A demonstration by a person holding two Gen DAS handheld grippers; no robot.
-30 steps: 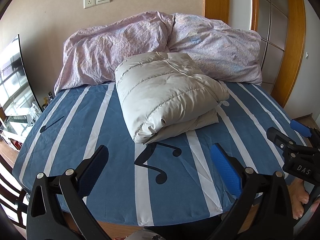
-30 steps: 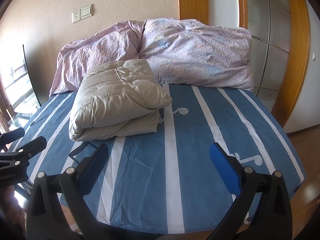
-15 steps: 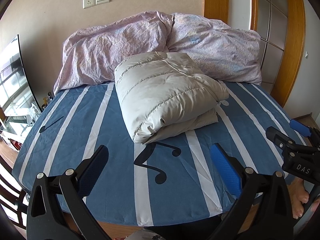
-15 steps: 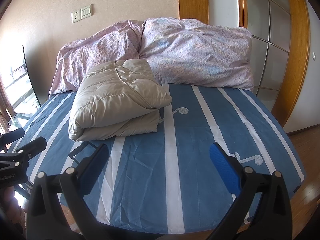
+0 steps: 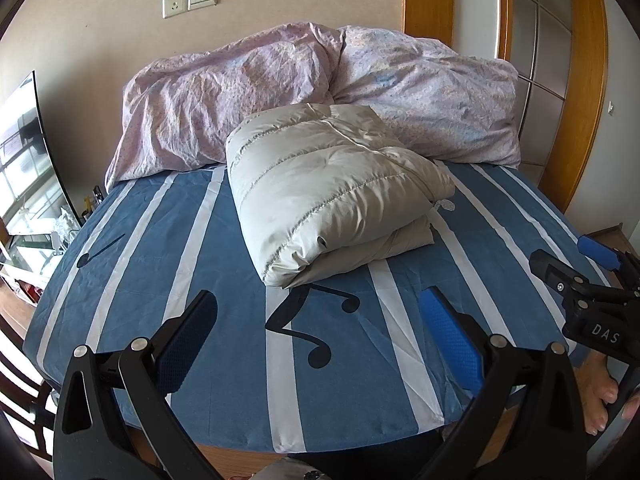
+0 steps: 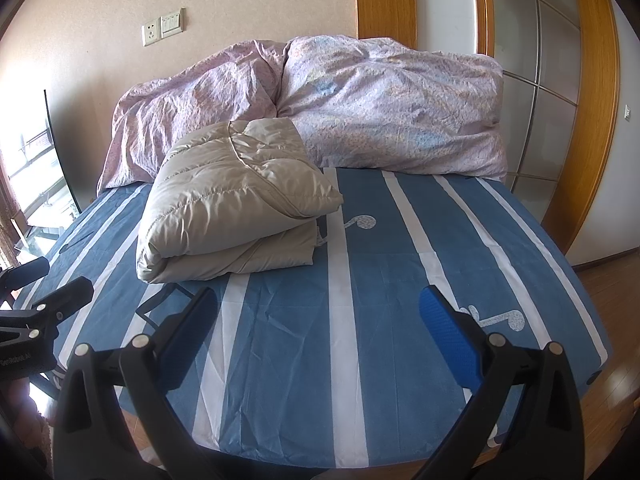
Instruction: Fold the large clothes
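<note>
The bed (image 5: 168,240) fills my view, and the folded jacket (image 5: 320,196) lies on it up against the quilt (image 5: 248,104), well ahead of both my grippers. Its long axis runs from the quilt toward me. My left gripper (image 5: 316,332) points almost straight at its near end (so that hand is nearer); my right gripper (image 6: 316,328) sits off to the jacket's right. Both have fingers spread wide, holding nothing.

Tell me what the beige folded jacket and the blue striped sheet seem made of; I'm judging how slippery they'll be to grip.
Folded jacket: looks like smooth synthetic shell, probably nylon or polyester, with padded fill; it has sheen and puffy stitched channels. Striped sheet: matte woven fabric, likely cotton or a blend, showing fine creases.
</note>
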